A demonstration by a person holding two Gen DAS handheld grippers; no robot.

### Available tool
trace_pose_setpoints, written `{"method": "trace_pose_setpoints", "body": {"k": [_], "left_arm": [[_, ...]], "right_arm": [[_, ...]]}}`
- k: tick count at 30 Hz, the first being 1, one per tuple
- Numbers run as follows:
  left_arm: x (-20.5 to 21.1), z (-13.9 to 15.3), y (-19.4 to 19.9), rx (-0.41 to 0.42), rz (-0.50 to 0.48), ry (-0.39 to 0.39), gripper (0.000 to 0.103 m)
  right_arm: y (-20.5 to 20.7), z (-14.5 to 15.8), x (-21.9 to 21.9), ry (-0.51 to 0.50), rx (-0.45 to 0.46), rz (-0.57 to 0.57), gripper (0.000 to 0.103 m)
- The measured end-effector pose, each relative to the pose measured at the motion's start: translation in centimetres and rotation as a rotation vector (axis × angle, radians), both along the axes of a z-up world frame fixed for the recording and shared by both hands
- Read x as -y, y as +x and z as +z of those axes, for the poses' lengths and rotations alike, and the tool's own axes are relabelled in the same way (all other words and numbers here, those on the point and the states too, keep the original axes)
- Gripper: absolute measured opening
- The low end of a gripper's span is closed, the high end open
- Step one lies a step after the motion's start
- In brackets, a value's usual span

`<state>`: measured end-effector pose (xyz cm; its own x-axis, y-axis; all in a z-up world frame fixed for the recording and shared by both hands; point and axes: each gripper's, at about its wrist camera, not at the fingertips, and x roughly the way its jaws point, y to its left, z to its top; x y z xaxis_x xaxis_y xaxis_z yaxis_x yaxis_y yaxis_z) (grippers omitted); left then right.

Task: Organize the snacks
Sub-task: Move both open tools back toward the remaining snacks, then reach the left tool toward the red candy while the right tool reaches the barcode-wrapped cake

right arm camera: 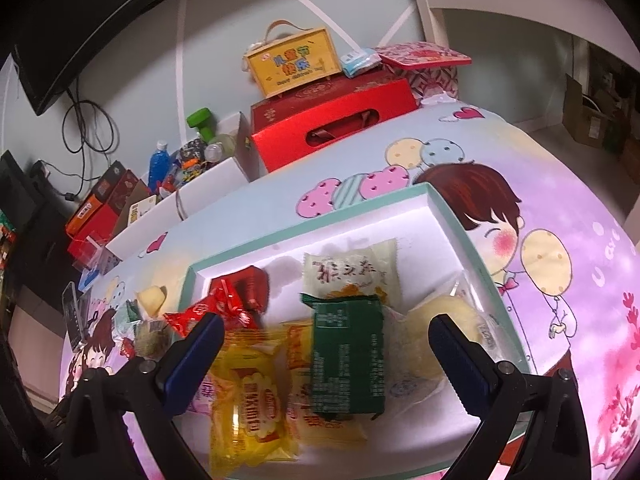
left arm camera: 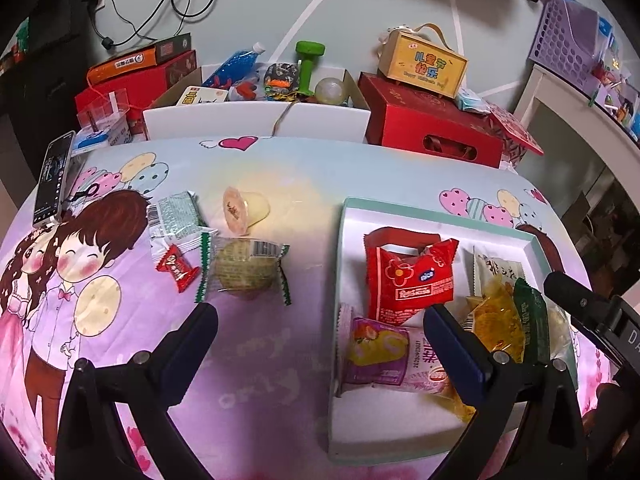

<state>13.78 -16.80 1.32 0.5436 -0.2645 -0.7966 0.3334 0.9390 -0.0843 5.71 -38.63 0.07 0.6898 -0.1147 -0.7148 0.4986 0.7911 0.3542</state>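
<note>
A white tray with a teal rim (left arm camera: 400, 212) (right arm camera: 440, 216) holds several snack packs: a red pack (left arm camera: 412, 276), a purple roll-cake pack (left arm camera: 380, 352), yellow packs (right arm camera: 252, 396), a dark green pack (right arm camera: 348, 356) and a pale bun (right arm camera: 436, 332). Left of the tray on the cloth lie a jelly cup (left arm camera: 244, 210), a green-edged round cake (left arm camera: 244, 266), a small red candy (left arm camera: 177, 267) and a silver-green pack (left arm camera: 174, 214). My left gripper (left arm camera: 320, 320) is open and empty above the cloth by the tray's left wall. My right gripper (right arm camera: 326, 334) is open and empty above the tray's snacks.
A phone (left arm camera: 54, 178) stands at the cloth's left edge. Behind the table are a white box of toys (left arm camera: 256, 120), a red gift box (left arm camera: 432, 124) with a yellow carry box (left arm camera: 424, 64) on it, and red and orange boxes (left arm camera: 132, 76).
</note>
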Motion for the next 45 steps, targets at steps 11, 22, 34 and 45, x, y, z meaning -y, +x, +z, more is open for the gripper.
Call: {"method": "trace_pose_setpoints", "body": {"k": [11,22,34,45], "left_arm": [[-4.5,0.8,1.5,0.013,0.069,-0.007,0.102],[-12.9,0.7,4.0,-0.029,0.214,-0.082,0.102],[-18.9,-0.4,5.5,-0.065,0.329,-0.097,0.102],[-17.1,-2.1,8.4,-0.191,0.245,-0.159,0.102]], "right_arm": [[2.1,1.6,-4.1,-0.035,0.040,0.100,0.103],[4.7,1.5,-8.7,-0.062,0.029,0.185,0.103],[8.1,1.0,-16.2,-0.110,0.015,0.347,0.103],[10.3,-0.4,-19.0,-0.148,-0.048,0.443,0.093]]}}
